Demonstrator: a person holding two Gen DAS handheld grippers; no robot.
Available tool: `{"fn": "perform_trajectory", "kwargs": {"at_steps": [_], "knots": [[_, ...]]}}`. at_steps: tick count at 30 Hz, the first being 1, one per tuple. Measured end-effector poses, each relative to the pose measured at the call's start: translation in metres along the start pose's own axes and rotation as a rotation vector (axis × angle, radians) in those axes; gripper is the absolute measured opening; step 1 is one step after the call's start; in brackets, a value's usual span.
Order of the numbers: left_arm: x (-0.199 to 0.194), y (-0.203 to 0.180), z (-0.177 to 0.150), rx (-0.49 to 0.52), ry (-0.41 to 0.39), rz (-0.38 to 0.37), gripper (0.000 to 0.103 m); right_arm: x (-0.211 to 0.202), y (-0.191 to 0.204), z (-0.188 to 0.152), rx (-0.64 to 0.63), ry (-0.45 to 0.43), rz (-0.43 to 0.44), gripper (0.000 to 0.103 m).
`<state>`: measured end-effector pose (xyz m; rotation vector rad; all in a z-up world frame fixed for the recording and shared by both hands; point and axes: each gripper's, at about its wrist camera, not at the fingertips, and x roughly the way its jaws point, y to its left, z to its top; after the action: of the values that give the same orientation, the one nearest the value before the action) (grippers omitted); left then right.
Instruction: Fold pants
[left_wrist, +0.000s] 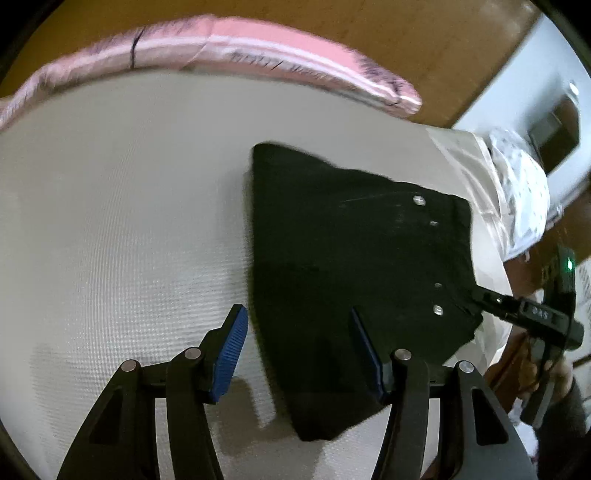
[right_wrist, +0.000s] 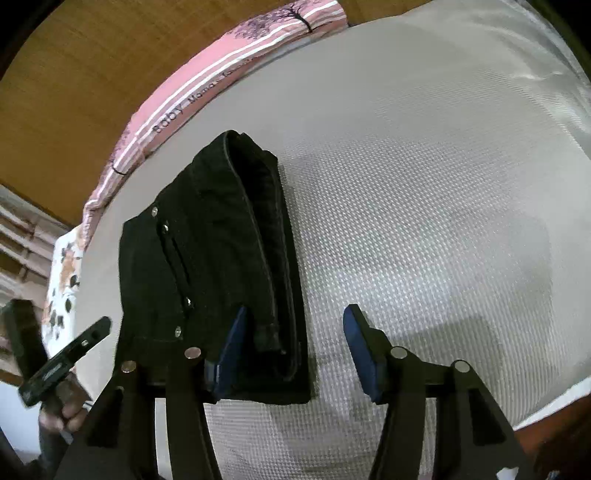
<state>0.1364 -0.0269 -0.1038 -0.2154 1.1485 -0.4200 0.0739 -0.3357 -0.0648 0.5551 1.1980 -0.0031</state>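
Black pants (left_wrist: 343, 266) lie folded into a compact stack on a white textured bed cover (left_wrist: 122, 206). Metal buttons show on the top layer. My left gripper (left_wrist: 299, 347) is open and empty, hovering over the near edge of the stack. In the right wrist view the same pants (right_wrist: 214, 258) show their folded layers and rolled edge. My right gripper (right_wrist: 291, 343) is open and empty, over the right end of the stack. The right gripper also shows in the left wrist view (left_wrist: 517, 310) at the stack's far corner; the left one shows in the right wrist view (right_wrist: 66, 358).
A pink striped blanket (left_wrist: 236, 48) runs along the far edge of the bed against a wooden headboard (left_wrist: 424, 40). A white patterned cloth (left_wrist: 517, 192) lies beyond the pants. The bed cover (right_wrist: 443, 206) stretches to the right of the stack.
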Motion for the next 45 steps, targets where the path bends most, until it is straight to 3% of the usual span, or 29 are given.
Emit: {"fn": "perform_trajectory", "kwargs": {"at_steps": [9,22,27,31,34,38,42,45], "knots": [[0.027,0.018,0.000,-0.126,0.134,-0.153,0.057,0.018,-0.019,0.018,0.021,0.066,0.172,0.056],[0.042,0.037,0.019,-0.230,0.165,-0.349,0.058,0.050,-0.017,0.049,-0.001,0.151,0.413,0.058],[0.049,0.031,0.031,-0.180,0.135,-0.368,0.060,0.062,-0.007,0.058,-0.027,0.186,0.463,0.058],[0.046,0.026,0.029,-0.153,0.105,-0.343,0.060,0.066,-0.008,0.056,0.013,0.160,0.459,0.044],[0.043,0.019,0.027,-0.108,0.085,-0.258,0.041,0.059,-0.007,0.047,0.033,0.125,0.434,0.035],[0.036,0.015,0.026,-0.112,0.071,-0.226,0.025,0.049,0.004,0.041,0.057,0.072,0.398,0.028],[0.025,0.005,0.027,-0.078,0.046,-0.193,0.020,0.037,0.021,0.040,0.074,0.046,0.359,0.026],[0.015,0.010,0.026,-0.106,0.038,-0.218,0.018,0.029,0.038,0.040,0.073,0.036,0.331,0.025]]}}
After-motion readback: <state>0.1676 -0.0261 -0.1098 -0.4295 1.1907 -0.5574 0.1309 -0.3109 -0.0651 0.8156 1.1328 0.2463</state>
